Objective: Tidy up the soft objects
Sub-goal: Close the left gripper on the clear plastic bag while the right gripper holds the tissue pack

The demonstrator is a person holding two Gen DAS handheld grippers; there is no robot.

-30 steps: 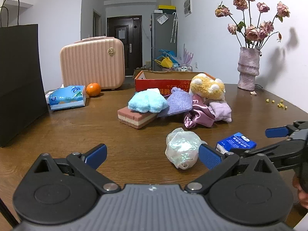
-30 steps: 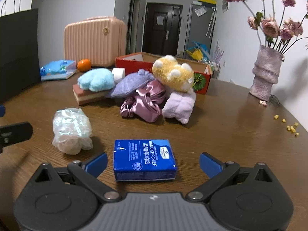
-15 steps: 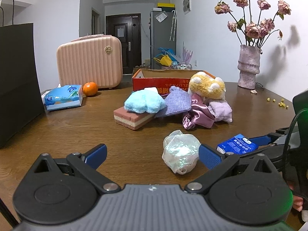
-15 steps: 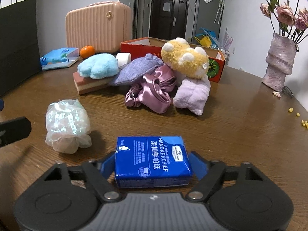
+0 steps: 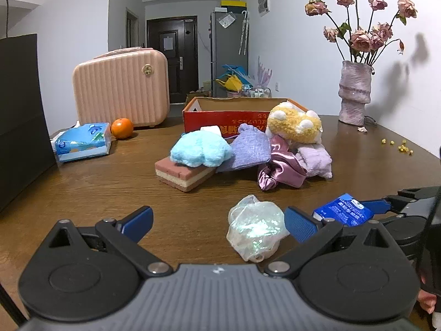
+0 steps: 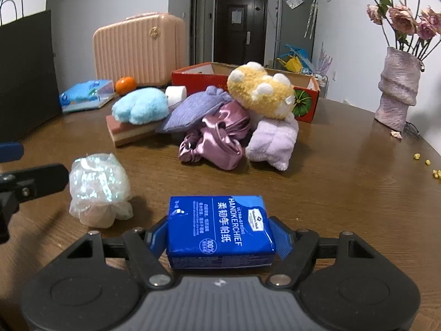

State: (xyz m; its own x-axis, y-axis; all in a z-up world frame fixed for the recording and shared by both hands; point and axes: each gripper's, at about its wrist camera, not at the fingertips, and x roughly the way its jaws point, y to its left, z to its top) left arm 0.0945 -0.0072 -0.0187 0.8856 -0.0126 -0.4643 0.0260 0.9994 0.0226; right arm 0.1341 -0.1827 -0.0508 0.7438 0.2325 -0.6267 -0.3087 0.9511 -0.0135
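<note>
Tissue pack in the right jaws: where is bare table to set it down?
The blue tissue pack has bare wood right of it, stretching toward the vase and the yellow crumbs. Another free strip lies between the crinkly plastic bag and the satin scrunchie. The pile in front of the red box is crowded.

Low side-by-side wrist views, shared table
</note>
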